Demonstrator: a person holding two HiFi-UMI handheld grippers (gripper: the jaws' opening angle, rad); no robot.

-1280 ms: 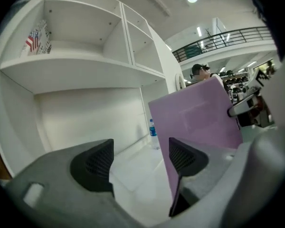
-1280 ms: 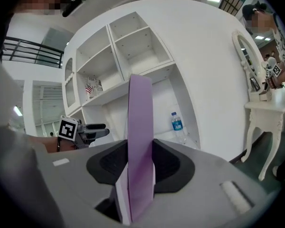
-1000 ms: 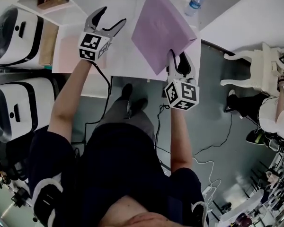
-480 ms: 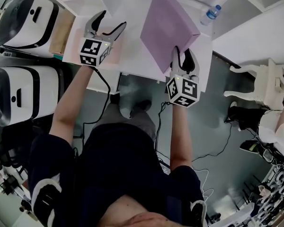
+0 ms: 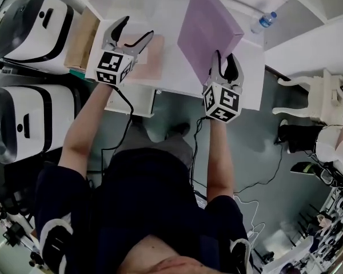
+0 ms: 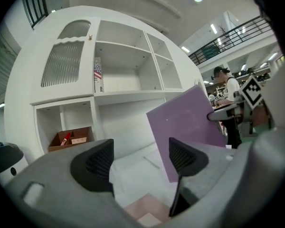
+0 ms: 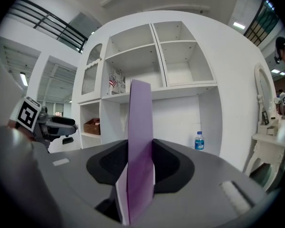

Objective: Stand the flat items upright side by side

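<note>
Left gripper (image 5: 137, 27): it is over the left end of the worktop (image 5: 167, 16). Its jaws are wide apart. Nothing is between them.
Right gripper (image 5: 226, 56): it is by the front edge of the worktop, near the right end. Its jaws are shut tight on the purple folder (image 5: 208, 27), one jaw on each flat side.
Purple folder: the jaws hold it by its near corner. It is lifted up and leans, with its far end toward the back edge of the worktop. In the right gripper view it stands straight up and shows only its thin edge. I cannot tell if it touches the worktop.
Pink sheet (image 5: 151, 59): it lies flat on the worktop near the front edge, toward the left end. It is below the left gripper, and the jaws do not touch it.
Bottle (image 5: 264, 21): a small water bottle with a blue label is by the back right corner of the worktop.
Shelves (image 7: 180, 56): white shelves rise behind the worktop.
Brown box (image 6: 71, 139): it sits in a low shelf space at the left, with a red thing in it.
White machines (image 5: 26, 30): two big round white machines with dark fronts are to the left of the worktop.
</note>
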